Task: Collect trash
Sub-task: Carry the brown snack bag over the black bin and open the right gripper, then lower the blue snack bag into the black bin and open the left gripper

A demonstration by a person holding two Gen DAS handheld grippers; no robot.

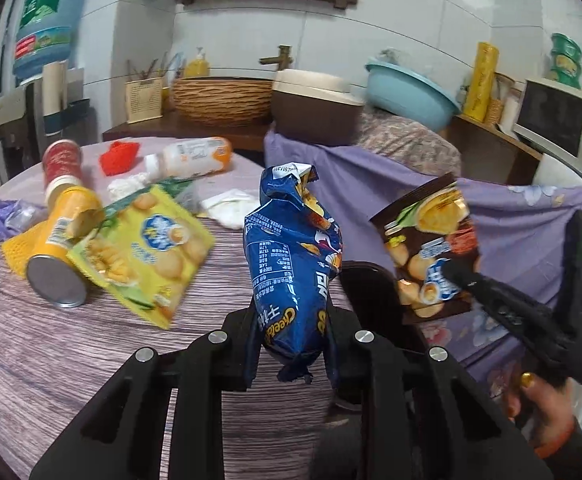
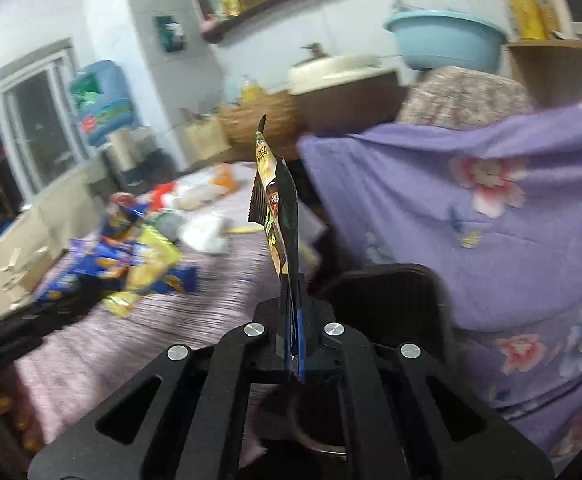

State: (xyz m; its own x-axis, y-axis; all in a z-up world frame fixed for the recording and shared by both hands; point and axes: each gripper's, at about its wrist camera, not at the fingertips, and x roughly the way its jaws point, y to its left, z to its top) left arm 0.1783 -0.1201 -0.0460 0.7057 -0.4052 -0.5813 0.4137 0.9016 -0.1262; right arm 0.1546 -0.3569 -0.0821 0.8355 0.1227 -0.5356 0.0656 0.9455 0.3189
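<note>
Two tools gripping | left tool (image 1: 291,344) pinches blue chip bag (image 1: 291,264) | right tool (image 2: 293,344) pinches brown snack packet (image 2: 277,216)

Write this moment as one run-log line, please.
left tool: shut on blue snack bag | right tool: shut on brown snack packet | table: more trash remains

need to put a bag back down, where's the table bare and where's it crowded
Bare cloth lies along the near edge of the table, bordered by the yellow snack bag, the tipped yellow can and the left tongs holding the blue chip bag. The far left, around the red can and bottle, is crowded.
</note>
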